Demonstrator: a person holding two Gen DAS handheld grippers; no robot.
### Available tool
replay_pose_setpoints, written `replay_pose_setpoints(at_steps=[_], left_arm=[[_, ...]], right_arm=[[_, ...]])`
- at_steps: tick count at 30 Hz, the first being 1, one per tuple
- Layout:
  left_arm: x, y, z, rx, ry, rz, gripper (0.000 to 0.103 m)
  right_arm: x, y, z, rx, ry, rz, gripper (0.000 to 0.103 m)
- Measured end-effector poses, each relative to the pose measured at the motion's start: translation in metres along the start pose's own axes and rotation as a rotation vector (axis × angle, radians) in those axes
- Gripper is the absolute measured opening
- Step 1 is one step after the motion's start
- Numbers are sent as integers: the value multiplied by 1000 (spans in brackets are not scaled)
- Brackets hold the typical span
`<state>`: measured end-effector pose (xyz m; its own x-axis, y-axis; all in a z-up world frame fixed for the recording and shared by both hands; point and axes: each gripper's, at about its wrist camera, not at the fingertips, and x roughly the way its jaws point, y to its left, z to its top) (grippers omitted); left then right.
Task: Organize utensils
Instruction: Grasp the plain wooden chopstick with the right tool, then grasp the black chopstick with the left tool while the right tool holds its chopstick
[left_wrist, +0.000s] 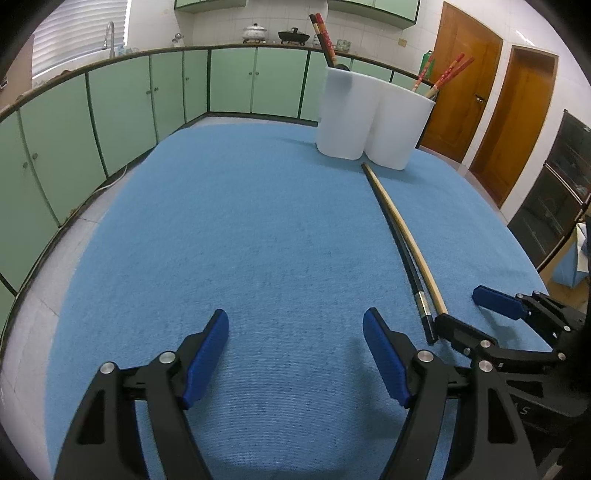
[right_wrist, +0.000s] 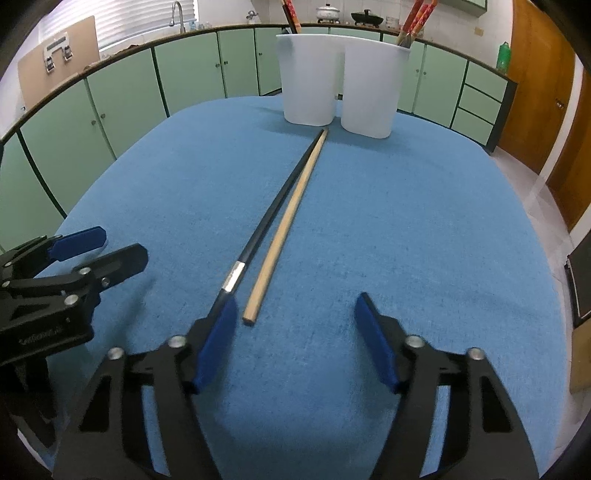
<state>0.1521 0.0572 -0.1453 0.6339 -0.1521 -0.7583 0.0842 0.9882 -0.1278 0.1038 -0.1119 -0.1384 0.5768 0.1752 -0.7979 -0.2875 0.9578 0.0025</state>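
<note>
We've got the right gripper (right_wrist: 295, 343) half open, holding nothing; wooden chopstick (right_wrist: 280, 230) btwn its pads, black chopstick (right_wrist: 273, 208) under left pad (right_wrist: 218, 343). Risk: we pinch both. Left gripper (left_wrist: 295, 358) wide, empty.

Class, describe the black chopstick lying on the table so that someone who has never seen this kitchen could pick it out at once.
Start at the blue mat and find the two white holders at its far edge. Two chopsticks lie side by side, running from them towards the right gripper. The black chopstick has a silver band near its end; its neighbour, the wooden chopstick, is plain and pale.
</note>
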Motion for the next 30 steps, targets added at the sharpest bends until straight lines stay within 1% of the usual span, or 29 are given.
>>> replay_pose_setpoints(at_steps=[1, 2, 4, 5, 7, 10, 12, 17, 21, 24, 30], left_arm=[[0, 0, 0, 1, 1, 1, 74], [-1, 0, 0, 3, 1, 2, 74], [-2, -1, 0, 6, -1, 3, 74], [-2, -1, 0, 8, -1, 4, 74], [-1, -2, 0, 11, 0, 7, 74], [-1, -4, 1, 12, 0, 5, 74], [-2, -7, 1, 18, -2, 2, 74], [-1, -18, 0, 34, 1, -17, 74], [-2, -31, -1, 48, 2, -49, 74], [-2, -42, -2, 67, 3, -67, 74], [4, -64, -4, 106, 22, -84, 73]], right_arm=[[-1, 1, 0, 3, -2, 6, 46], [-1, 1, 0, 3, -3, 13, 43], [-2, 2, -1, 10, -5, 26, 31], [-2, 3, -1, 11, -7, 35, 27], [-2, 3, -1, 17, -6, 61, 9], [-3, -2, -2, 40, -8, 89, 8], [-5, -6, -3, 56, -11, 91, 8], [-14, -30, -13, 106, -21, 57, 6], [-19, -51, -19, 145, -26, 15, 6], [-19, -59, -22, 162, -28, -2, 6], [-19, -66, -24, 169, -28, 5, 6]])
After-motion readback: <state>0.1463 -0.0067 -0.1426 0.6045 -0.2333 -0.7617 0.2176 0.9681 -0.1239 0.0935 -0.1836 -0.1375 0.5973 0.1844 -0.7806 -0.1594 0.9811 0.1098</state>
